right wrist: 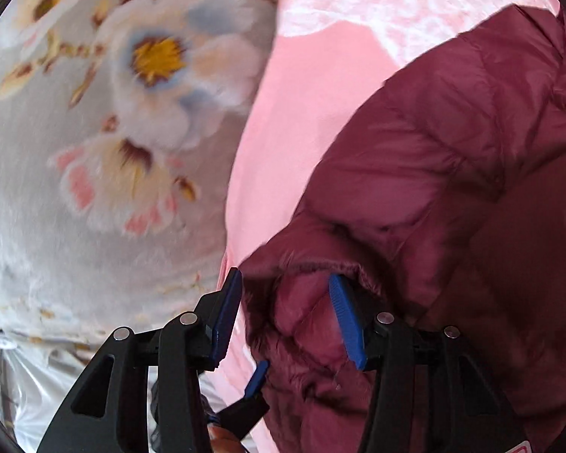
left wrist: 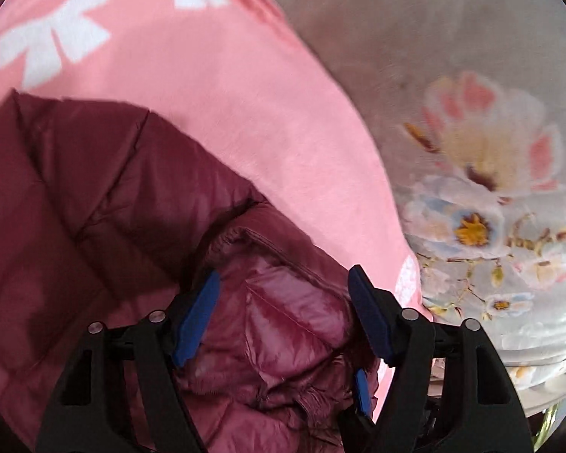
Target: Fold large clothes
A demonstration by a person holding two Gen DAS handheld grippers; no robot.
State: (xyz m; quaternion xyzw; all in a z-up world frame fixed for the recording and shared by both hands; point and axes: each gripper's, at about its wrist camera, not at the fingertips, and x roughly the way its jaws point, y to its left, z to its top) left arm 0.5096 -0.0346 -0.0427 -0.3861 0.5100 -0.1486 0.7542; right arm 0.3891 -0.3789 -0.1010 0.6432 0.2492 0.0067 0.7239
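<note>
Both of my tongs are hanging over the maroon puffer jacket (left wrist: 94, 196) with their jaws standing apart. Between the blue pads of my left gripper (left wrist: 285, 317) a glossy fold of the jacket is bulging up, yet neither pad is pressing on it; there is a clear gap on each side, so nothing is being gripped. On my right gripper (right wrist: 285, 317) the same jacket's gathered cuff (right wrist: 320, 264) is lying just at the fingertips. The right-hand pad is sitting close against the puffy fabric, and I cannot tell whether it is touching; the left-hand pad is standing clear of it, so this tong is also holding nothing.

In the left wrist view the jacket is filling the near left, spread across a pink blanket (left wrist: 245, 120) with white bow shapes. In the right wrist view it is filling the right side, from near to far. Under the blanket a grey floral bedspread (left wrist: 490, 75) is stretching away, to the right in the left view and to the left in the right view.
</note>
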